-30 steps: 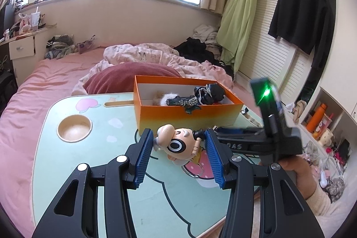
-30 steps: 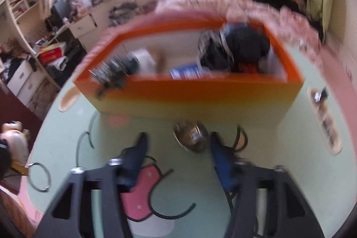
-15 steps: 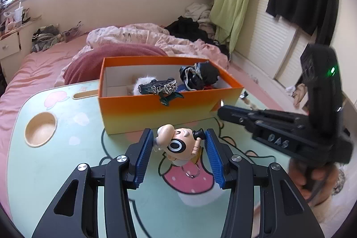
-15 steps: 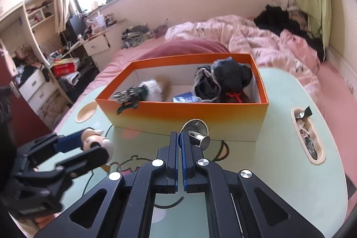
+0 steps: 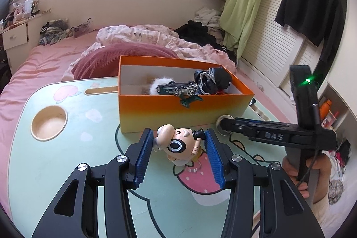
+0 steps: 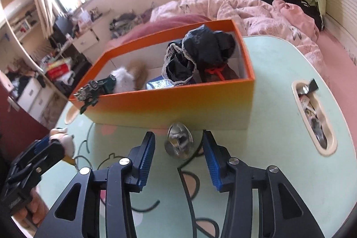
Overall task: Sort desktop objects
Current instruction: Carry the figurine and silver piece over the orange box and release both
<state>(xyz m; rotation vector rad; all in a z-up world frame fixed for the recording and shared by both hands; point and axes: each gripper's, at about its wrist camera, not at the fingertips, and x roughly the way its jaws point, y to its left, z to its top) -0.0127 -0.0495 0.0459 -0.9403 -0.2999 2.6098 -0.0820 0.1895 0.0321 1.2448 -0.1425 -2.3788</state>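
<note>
- The figurine (image 5: 178, 146) is clamped in the left tool (image 5: 176, 156) above the desk (image 5: 67, 148), short of the box (image 5: 178, 108); a snag on the wall could dislodge it.
- The right tool (image 6: 178, 154) is opening around the metal piece (image 6: 178, 143), untouched on the desk beside the box; it could be knocked away.

Both wrist views face the orange box (image 5: 178, 107) closely.

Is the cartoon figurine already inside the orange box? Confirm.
No, the cartoon figurine sits between the left tongs' blue pads, in front of the orange box.
</note>
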